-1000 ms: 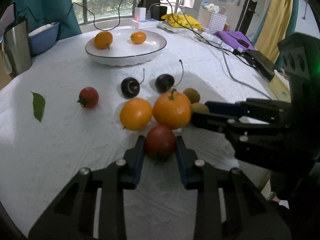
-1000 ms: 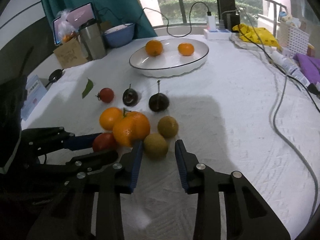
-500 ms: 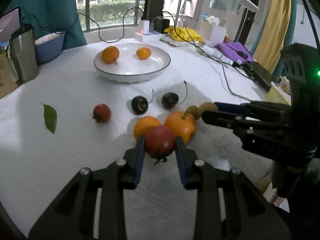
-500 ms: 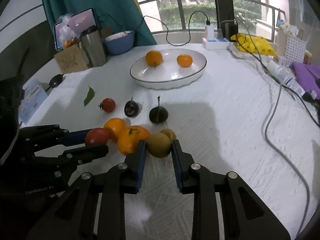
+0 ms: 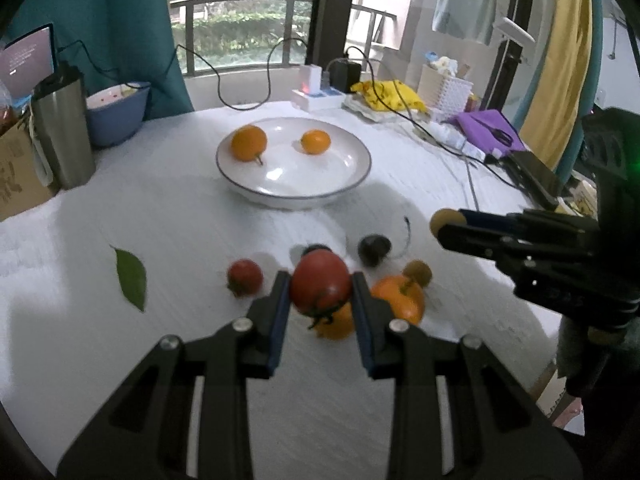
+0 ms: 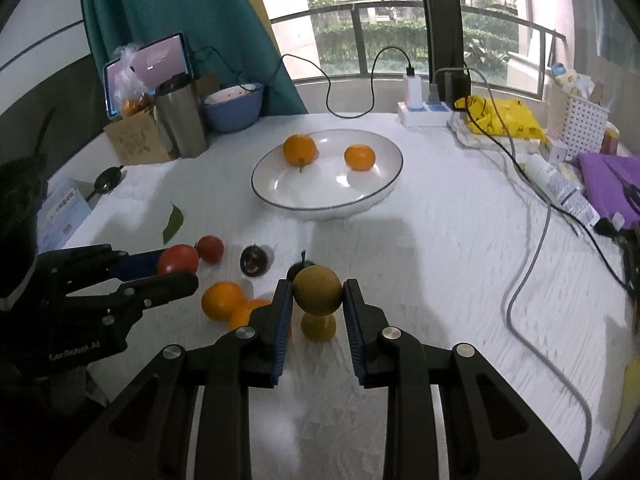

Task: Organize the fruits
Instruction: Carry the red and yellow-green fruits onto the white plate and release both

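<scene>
My left gripper (image 5: 320, 294) is shut on a red tomato (image 5: 320, 286) and holds it above the white cloth. My right gripper (image 6: 318, 296) is shut on a round brown-green fruit (image 6: 318, 290), also held off the cloth. Beneath them lie two oranges (image 5: 398, 300), a second brown fruit (image 6: 318, 327), two dark cherries (image 5: 374, 249) and a small tomato (image 5: 245, 277). Farther back stands a white plate (image 5: 292, 196) holding two oranges (image 5: 248, 143). Each view shows the other gripper from the side: the left gripper (image 6: 180, 270) and the right gripper (image 5: 444, 226).
A green leaf (image 5: 131, 278) lies at the left. A steel tumbler (image 5: 64, 132), a blue bowl (image 5: 116, 116) and a cardboard box stand at the back left. A power strip (image 6: 424, 114), cables (image 6: 532, 260), a white basket and purple cloth (image 6: 608, 180) crowd the right side.
The right jaws have shut on the brown-green fruit. Both grippers have since risen from the cloth, each with its fruit between the jaws, and the plate now sits nearer the centre of view.
</scene>
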The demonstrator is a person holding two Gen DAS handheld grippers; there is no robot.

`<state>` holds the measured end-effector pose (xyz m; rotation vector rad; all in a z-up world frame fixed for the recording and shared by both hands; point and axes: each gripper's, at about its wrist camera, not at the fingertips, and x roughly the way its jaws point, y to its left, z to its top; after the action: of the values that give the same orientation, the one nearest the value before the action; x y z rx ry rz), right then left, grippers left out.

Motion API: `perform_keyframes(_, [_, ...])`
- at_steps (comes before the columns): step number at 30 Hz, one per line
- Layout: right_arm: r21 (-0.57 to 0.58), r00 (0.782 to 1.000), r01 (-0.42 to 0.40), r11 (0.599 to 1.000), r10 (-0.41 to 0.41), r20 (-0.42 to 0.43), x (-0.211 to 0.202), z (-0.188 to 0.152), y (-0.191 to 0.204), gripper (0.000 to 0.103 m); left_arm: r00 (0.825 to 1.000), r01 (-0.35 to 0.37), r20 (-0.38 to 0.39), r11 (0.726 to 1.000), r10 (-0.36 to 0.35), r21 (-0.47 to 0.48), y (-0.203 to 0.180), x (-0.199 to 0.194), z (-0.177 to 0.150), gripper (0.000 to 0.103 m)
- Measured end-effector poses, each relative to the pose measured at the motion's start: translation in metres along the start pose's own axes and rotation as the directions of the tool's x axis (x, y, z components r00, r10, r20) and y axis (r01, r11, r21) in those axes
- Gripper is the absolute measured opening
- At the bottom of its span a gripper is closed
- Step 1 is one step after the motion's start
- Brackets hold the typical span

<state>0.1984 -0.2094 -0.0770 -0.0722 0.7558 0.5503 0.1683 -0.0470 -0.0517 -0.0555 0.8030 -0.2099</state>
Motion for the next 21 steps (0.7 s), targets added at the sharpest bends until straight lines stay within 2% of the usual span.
perform_keyframes(21, [-0.007, 1.0, 0.01, 1.0, -0.01, 0.005, 0.031, 0.048, -0.017, 0.028, 0.999, -0.023, 0.03, 1.0, 0.023, -0.01, 0.031, 0.029, 0.05, 0.031])
